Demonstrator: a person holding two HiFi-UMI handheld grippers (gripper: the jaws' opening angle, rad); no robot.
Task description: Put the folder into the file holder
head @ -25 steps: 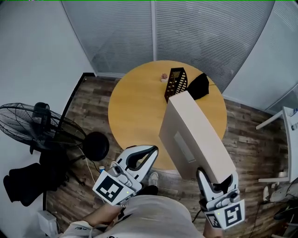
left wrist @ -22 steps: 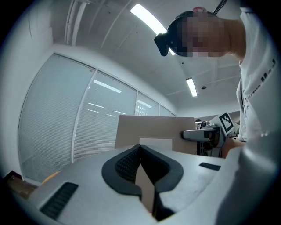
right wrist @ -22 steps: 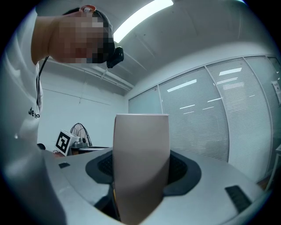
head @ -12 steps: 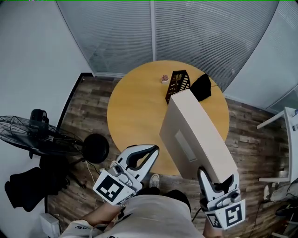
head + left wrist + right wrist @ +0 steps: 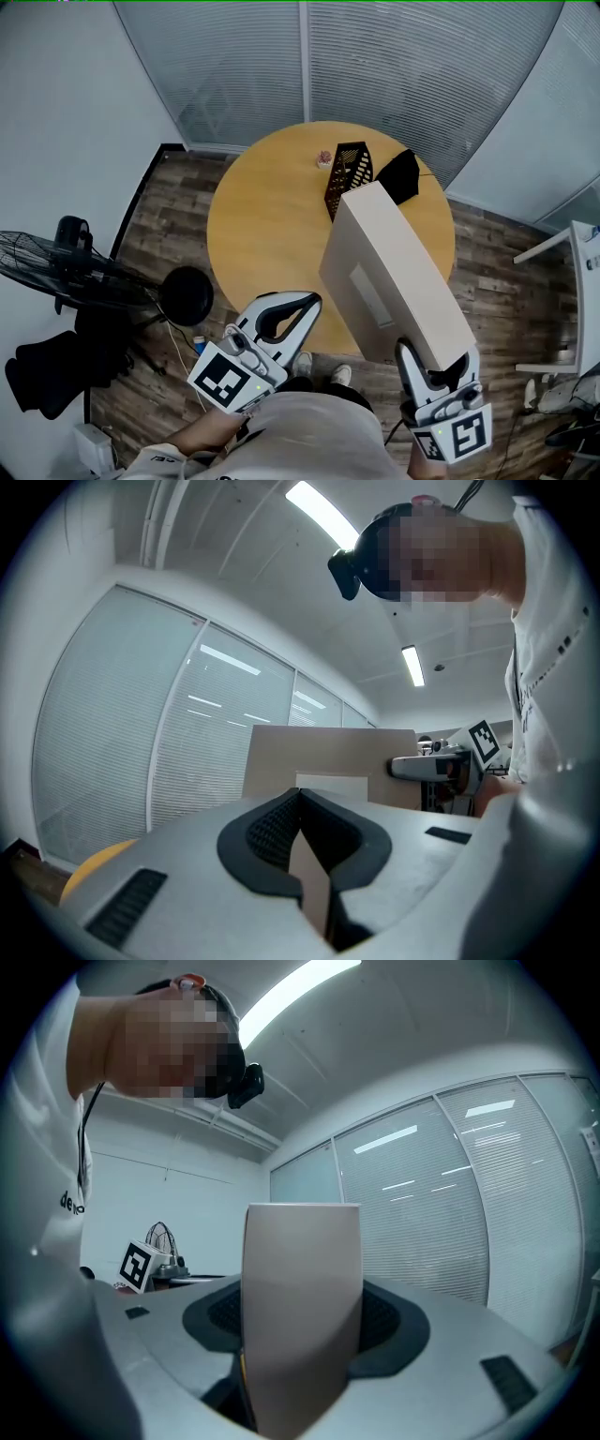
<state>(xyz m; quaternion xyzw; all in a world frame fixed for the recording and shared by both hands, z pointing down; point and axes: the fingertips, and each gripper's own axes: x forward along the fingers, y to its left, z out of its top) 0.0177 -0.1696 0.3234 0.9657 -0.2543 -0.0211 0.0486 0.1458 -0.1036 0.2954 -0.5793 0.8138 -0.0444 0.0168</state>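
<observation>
Right tool (image 5: pixel 436 361): jaws clamped on the near end of the folder (image 5: pixel 389 272); in the right gripper view the folder's narrow edge fills the gap between the two pads, both pressed against it.

Folder: thick, pale beige, box-like, with a light label patch on its broad side; held up off the tabletop (image 5: pixel 272 225), long axis running away from the person toward the far side; not in the file holder (image 5: pixel 349 169); in the head view its far end shows just beside the holder's near corner, though whether they touch cannot be told.

Left tool (image 5: pixel 312 300): jaws closed, tips meeting, nothing gripped; held low at the person's left, short of the tabletop's near rim; its own view looks across at the folder's broad face.

File holder: black mesh, upright, on the far part of the round yellow tabletop; a black soft item (image 5: pixel 401 174) just to its right; a small pinkish object (image 5: pixel 324 157) just to its left, too small to identify.

Surroundings: wood-plank floor (image 5: pixel 506 281); black fan (image 5: pixel 56 272) at far left; glazed partitions with blinds behind the tabletop.
</observation>
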